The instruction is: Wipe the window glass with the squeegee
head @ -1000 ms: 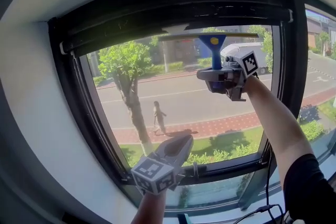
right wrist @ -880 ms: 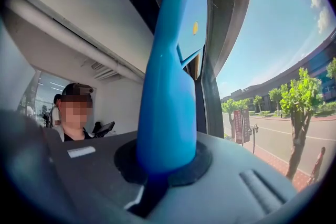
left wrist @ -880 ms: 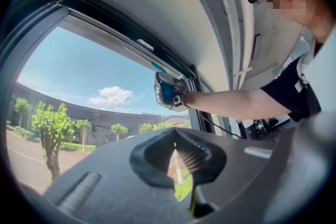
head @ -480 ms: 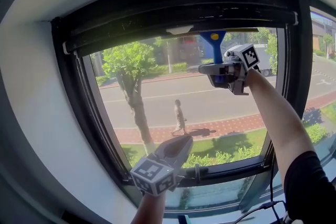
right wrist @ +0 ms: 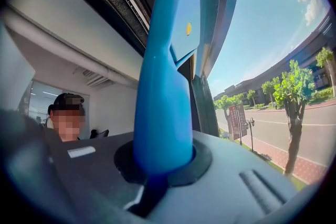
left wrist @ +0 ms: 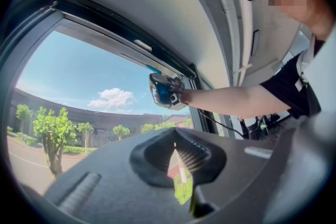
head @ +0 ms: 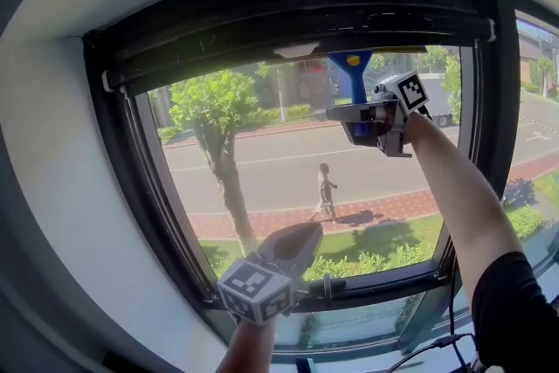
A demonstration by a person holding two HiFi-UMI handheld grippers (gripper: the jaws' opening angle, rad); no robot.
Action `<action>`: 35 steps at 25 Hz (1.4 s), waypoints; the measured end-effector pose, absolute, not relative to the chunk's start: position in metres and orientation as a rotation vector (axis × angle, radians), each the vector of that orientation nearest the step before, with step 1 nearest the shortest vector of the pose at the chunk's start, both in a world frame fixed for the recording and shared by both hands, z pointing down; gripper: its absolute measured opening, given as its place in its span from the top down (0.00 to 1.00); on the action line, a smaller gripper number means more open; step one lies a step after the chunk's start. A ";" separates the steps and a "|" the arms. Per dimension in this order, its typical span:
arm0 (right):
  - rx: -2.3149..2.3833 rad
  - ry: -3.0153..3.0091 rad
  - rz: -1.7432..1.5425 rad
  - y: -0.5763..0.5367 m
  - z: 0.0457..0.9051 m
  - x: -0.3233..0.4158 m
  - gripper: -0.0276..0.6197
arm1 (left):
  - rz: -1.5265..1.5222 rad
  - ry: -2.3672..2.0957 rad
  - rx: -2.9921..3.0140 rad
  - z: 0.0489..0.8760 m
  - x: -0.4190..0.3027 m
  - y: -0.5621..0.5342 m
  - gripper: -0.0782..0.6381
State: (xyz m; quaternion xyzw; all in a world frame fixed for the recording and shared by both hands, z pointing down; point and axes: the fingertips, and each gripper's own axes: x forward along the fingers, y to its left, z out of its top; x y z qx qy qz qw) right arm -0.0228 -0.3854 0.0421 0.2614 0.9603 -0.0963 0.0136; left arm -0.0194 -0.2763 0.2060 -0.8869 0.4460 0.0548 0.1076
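Plastic, grey and matte, forms your left gripper (head: 299, 238), which sits lowest and nearest, down by the sill, with its black-and-white marker cube (head: 255, 291) turned toward you. In the left gripper view its ribbed inner pads are pressed together at the tips and pinch nothing (left wrist: 176, 150); only a thin wedge of daylight shows lower between them.

Your bare right forearm (head: 454, 196) reaches up from a dark sleeve across the right side of the pane. At its end your right gripper (head: 360, 120) is clamped on the squeegee (head: 352, 76). The right gripper view shows the jaws closed around a smooth, glossy blue handle (right wrist: 161, 97) that is round at the grip and flares to a flat wedge with a small yellow dot.

The squeegee stands upright. Its head lies against the top of the glass (head: 288, 170), right under the upper edge of the frame (head: 288, 13), toward the right half of the pane. The frame is black and thick, with a rough strip along the top, and is set in a plain white wall (head: 52, 188).

Through the glass you see a leafy tree (head: 210, 105) with a slim trunk, then a red brick path with a person (head: 325, 189) on it, a grey road and low buildings under blue sky.
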 end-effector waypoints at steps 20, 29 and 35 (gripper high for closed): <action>0.786 2.969 -0.341 -0.380 0.098 -0.019 0.95 | 0.139 1.288 -2.635 0.213 -0.010 -0.270 0.89; 0.766 2.960 -0.389 -0.381 0.132 -0.017 0.95 | 0.131 1.270 -2.673 0.223 -0.004 -0.270 0.89; 0.776 2.949 -0.419 -0.377 0.160 -0.015 0.95 | 0.120 1.267 -2.686 0.232 -0.003 -0.272 0.89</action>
